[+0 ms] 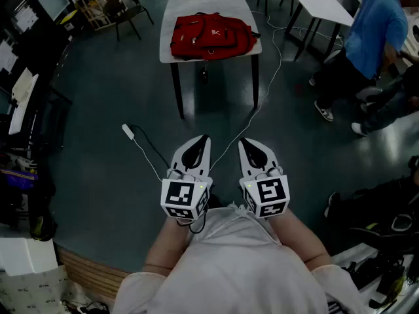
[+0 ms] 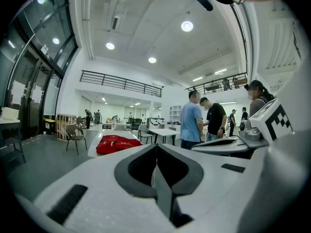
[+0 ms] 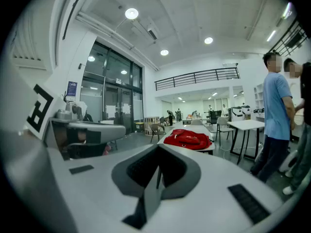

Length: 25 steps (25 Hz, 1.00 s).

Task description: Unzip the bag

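Note:
A red backpack [image 1: 211, 36] lies on a white table [image 1: 177, 8] far ahead of me; it also shows as the red bag [image 2: 115, 143] in the left gripper view and the red bag [image 3: 188, 139] in the right gripper view. My left gripper [image 1: 203, 138] and right gripper [image 1: 242, 140] are held side by side close to my body, well short of the table. Both have their jaws shut with nothing between them. The left gripper [image 2: 155, 147] and right gripper [image 3: 159, 152] point toward the bag.
A white cable [image 1: 272, 70] trails across the dark floor from the table, and a white plug [image 1: 128, 131] lies left of my grippers. People [image 1: 366, 51] stand at the right by another white table [image 1: 321, 4]. Chairs [image 1: 124, 8] and shelves stand at the far left.

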Motion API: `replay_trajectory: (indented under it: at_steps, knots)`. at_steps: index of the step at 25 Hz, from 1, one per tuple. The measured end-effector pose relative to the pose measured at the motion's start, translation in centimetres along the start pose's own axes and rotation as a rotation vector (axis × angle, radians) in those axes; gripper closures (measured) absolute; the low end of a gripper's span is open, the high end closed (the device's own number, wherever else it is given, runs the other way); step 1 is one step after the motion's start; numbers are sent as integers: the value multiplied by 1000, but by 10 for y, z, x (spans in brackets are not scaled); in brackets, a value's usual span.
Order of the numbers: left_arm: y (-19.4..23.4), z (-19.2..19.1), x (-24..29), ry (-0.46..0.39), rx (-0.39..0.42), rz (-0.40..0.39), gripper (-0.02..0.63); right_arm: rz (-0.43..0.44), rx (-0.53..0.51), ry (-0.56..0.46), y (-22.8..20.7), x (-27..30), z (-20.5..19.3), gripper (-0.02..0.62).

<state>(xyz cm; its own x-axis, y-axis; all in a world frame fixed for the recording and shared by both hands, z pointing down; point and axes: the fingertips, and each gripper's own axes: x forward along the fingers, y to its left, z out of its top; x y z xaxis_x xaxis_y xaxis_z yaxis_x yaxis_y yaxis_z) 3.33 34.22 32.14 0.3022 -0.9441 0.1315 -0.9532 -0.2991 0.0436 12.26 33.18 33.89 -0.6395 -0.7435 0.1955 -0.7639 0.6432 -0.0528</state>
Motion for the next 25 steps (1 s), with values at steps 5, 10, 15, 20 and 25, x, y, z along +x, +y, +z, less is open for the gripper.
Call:
replay_trajectory:
  at_steps: [5, 10, 15, 20, 25]
  knots:
    - [-9, -4, 2, 8, -5, -4, 586, -2, 7, 0, -8, -5, -3, 569]
    - [-14, -11, 7, 23, -13, -11, 586, -5, 26, 8, -15, -3, -9, 569]
    - [-4, -14, 20, 32, -24, -17, 586, -49, 101, 16, -33, 13, -16, 569]
    - [29, -25, 48, 46, -50, -4, 586, -51, 151, 39, -47, 50, -27, 568]
    - [75, -29, 99, 53, -38, -18, 586, -76, 181, 54, -67, 106, -31, 568]
